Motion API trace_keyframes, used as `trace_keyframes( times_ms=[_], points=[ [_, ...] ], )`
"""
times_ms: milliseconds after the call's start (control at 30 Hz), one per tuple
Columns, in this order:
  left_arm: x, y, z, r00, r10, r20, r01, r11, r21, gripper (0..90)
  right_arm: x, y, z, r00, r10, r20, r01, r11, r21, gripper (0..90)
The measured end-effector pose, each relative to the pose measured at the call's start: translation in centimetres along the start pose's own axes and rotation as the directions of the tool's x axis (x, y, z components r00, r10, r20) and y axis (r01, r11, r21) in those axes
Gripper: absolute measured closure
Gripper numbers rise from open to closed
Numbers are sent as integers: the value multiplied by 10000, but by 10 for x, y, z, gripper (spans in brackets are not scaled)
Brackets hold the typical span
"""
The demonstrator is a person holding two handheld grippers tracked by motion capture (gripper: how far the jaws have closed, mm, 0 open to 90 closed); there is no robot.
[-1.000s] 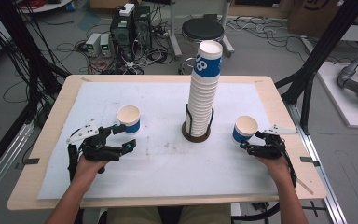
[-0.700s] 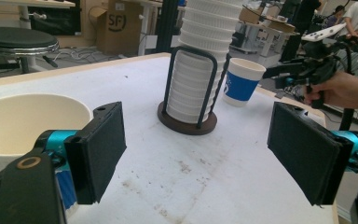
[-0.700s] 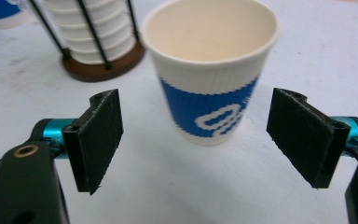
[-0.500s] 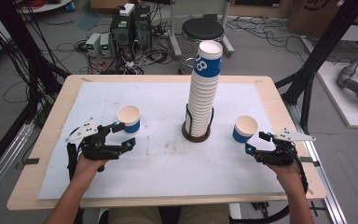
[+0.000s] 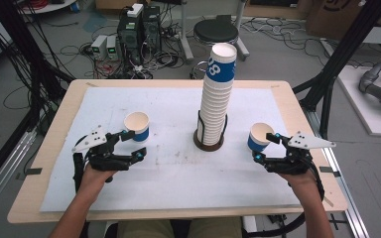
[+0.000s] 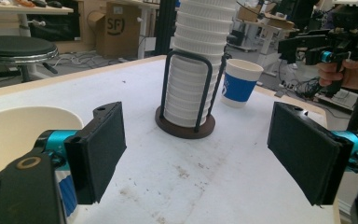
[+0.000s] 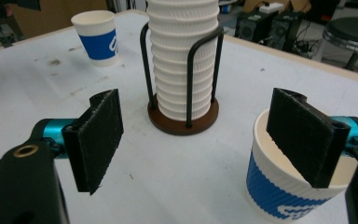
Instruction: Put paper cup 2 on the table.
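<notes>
Both open: left gripper [image 5: 131, 145] beside a white-and-blue paper cup [image 5: 137, 126]; right gripper [image 5: 266, 147] beside another such cup [image 5: 260, 137].

Black left gripper [image 5: 131, 144], right gripper [image 5: 266, 146], teal joints, grey plates, seemingly foam-padded jaws

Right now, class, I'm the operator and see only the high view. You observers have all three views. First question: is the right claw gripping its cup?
Observer: No. In the right gripper view the right claw is open. One pad is over the mouth of the right cup, and nothing is pressed.
Operator: And the left claw?
Observer: The left claw is open too. The left cup sits outside its pads, not between them.
Operator: What keeps the stack upright?
Observer: Black wire loops rise from a dark round base around the stack.
</notes>
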State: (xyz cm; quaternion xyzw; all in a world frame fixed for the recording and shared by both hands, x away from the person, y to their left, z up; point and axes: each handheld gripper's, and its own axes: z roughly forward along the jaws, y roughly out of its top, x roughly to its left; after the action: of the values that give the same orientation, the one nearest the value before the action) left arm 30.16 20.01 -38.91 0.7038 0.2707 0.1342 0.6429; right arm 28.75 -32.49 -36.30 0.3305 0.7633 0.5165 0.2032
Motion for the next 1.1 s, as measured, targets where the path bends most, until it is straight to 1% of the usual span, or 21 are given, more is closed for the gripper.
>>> trace_keyframes(
  times_ms=[100,233,467,1100],
  points=[
    [-1,1,-2,10000,47,-5,-47,10000,-48,191,0,1,0,10000,-11,-69,10,9999,-120,189],
    [-4,1,-4,9999,107,41,-107,9999,-37,190,3,0,2,9999,-45,-100,45,10000,-30,189],
    [-3,1,-7,9999,111,-32,-112,9998,-142,190,7,3,4,9998,-161,-138,161,9999,-33,189],
    [-2,0,-7,9999,104,-73,-104,9999,-77,191,7,3,6,9995,-272,-133,272,9996,-22,188]
  ],
)
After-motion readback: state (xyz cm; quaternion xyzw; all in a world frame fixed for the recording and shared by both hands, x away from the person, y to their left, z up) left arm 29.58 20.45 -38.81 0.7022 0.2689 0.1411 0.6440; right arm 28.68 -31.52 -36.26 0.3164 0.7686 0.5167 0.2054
